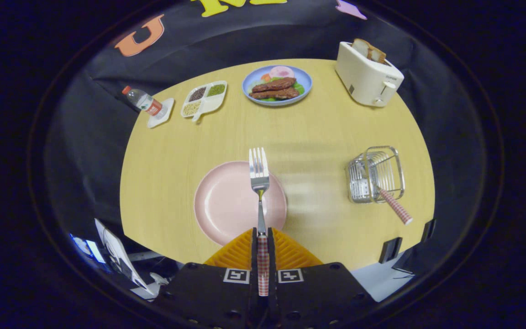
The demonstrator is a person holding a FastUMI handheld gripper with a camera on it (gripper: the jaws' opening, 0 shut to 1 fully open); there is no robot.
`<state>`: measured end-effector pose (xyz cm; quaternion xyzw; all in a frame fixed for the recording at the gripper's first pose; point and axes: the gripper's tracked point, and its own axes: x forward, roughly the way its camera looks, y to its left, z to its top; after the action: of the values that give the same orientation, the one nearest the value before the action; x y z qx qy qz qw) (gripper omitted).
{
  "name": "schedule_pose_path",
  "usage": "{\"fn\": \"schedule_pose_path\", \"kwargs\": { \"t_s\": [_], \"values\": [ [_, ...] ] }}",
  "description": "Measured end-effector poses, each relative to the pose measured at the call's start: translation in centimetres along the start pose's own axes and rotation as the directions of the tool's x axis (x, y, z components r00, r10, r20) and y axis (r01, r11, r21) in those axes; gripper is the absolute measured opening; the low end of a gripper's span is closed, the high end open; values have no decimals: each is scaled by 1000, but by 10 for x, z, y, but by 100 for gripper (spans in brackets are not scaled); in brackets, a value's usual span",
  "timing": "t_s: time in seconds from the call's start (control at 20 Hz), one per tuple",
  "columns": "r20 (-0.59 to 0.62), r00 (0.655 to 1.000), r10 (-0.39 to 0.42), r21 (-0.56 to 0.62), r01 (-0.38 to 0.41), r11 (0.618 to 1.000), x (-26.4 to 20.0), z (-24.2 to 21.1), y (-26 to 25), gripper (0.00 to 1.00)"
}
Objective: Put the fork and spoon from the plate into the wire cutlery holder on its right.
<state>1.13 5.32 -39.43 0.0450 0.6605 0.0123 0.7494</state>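
My gripper (pixel 262 237) is shut on the checked handle of a metal fork (pixel 259 176). The fork points straight ahead from the fingers, its tines lifted above the far rim of the pink plate (pixel 226 201). The plate lies just ahead of the fingers and holds nothing. To the right of the plate stands the wire cutlery holder (pixel 375 176). A checked handle, the spoon (pixel 395 206), leans out of the holder toward the table's near edge.
At the back of the round wooden table (pixel 318 132) are a blue plate of food (pixel 277 85), a white toaster with bread (pixel 368 75), a divided dish of grains (pixel 203 99) and a water bottle (pixel 143 101) on a coaster.
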Motion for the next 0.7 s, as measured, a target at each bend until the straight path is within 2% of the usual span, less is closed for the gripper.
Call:
{"fn": "schedule_pose_path", "kwargs": {
  "t_s": [0.2, 0.7],
  "values": [
    [1, 1000, -15, -6, 15, 1000, -23, 19, -46, 8],
    [-97, 995, -26, 1, 26, 1000, -53, 33, -133, 8]
  ]
}}
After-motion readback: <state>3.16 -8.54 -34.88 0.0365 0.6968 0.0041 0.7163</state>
